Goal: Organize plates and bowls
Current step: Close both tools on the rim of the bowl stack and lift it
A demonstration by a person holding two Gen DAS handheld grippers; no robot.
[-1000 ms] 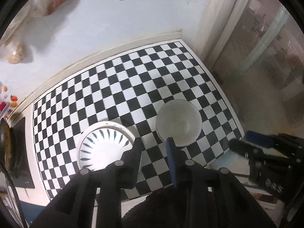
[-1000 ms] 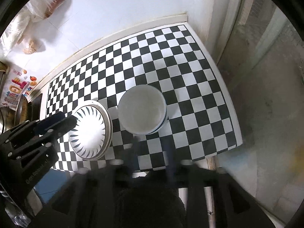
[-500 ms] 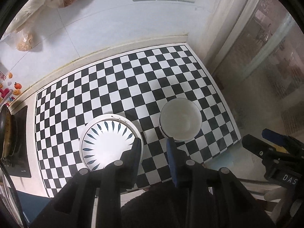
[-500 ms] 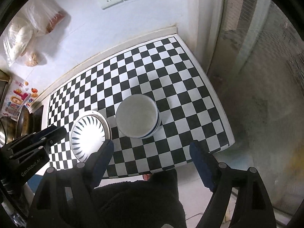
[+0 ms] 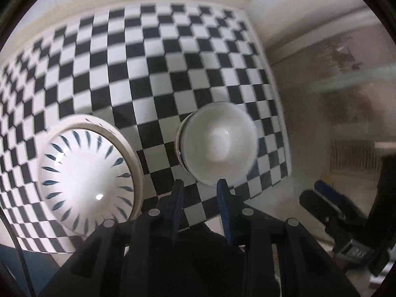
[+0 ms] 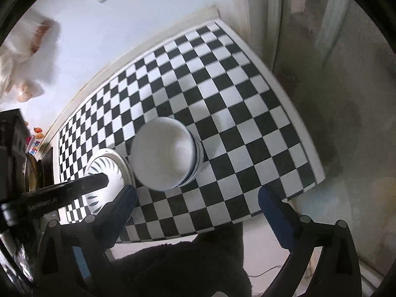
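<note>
Left wrist view: plates (image 5: 86,175) and bowls (image 5: 217,146) already stacked on the worktop (image 5: 173,57); left gripper (image 5: 200,193) narrowly parted, right gripper (image 6: 196,198) wide, both empty; little seems left.

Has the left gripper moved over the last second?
Yes. The left gripper has come down closer to the checkered mat; the bowl stack looms larger.

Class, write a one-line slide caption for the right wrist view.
Open right gripper above stacked bowls beside a patterned plate.
</note>
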